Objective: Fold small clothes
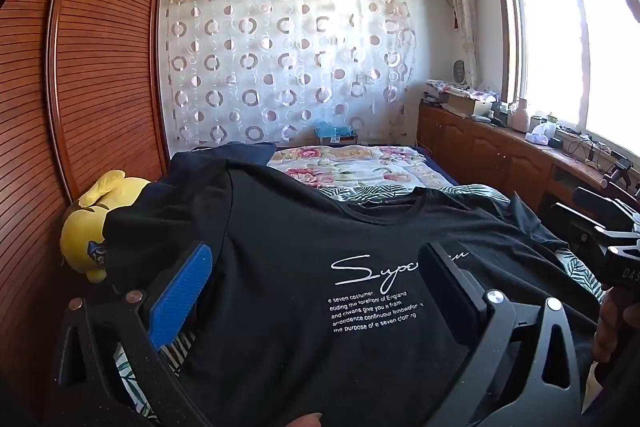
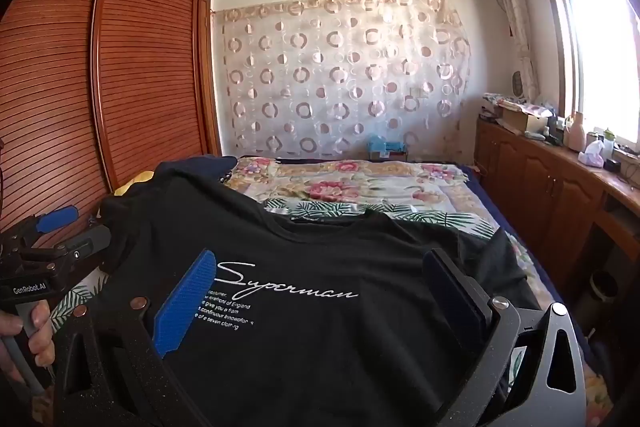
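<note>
A black T-shirt point(image 1: 288, 223) point(image 2: 320, 239) with white "Superman" script lies front up, spread across the bed, collar at the far side. My left gripper point(image 1: 316, 251) hovers open over the shirt's left half, its blue pad point(image 1: 184, 291) near the left sleeve. My right gripper point(image 2: 322, 257) stands open over the printed chest, nothing between its fingers. In the right wrist view, the left gripper point(image 2: 76, 229) sits at the shirt's left edge, held by a hand point(image 2: 36, 327). The right gripper point(image 1: 588, 215) shows at the right edge of the left wrist view.
A navy garment point(image 1: 224, 155) lies behind the shirt, beside a yellow plush toy point(image 1: 92, 211). A floral quilt point(image 2: 352, 183) covers the far bed. A slatted wooden wardrobe point(image 2: 148, 67) stands left. Low cabinets point(image 2: 552, 187) with clutter run along the window at right.
</note>
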`<state>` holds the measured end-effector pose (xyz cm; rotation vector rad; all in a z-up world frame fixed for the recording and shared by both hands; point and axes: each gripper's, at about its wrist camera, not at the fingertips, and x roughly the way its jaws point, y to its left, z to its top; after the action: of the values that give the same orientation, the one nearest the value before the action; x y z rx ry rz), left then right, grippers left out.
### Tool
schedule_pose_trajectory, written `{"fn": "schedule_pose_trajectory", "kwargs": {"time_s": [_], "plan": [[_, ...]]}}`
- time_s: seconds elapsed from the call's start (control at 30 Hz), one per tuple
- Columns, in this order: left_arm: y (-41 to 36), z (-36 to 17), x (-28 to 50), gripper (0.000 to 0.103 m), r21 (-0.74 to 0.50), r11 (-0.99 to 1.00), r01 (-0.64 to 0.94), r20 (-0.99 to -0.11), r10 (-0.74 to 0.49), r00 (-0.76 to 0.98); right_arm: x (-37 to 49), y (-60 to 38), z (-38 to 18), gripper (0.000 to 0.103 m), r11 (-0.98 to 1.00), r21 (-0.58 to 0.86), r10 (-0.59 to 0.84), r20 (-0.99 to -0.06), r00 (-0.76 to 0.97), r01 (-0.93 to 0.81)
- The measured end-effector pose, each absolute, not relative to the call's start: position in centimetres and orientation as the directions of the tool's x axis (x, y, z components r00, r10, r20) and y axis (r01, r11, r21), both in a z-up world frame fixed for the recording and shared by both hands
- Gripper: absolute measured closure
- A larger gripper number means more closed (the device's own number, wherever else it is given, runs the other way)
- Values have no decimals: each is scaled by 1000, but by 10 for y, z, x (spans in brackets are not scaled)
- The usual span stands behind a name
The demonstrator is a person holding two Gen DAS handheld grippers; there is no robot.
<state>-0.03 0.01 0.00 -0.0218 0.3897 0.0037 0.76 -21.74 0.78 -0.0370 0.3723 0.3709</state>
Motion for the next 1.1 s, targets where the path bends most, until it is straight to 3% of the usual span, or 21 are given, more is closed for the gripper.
{"fn": "schedule_pose_trajectory", "kwargs": {"time_s": [1.1], "plan": [[1,0,-1,0,-12,1000,-10,-398,4,917,8,-218,9,0,933,42,346,-362,865,-356]]}}
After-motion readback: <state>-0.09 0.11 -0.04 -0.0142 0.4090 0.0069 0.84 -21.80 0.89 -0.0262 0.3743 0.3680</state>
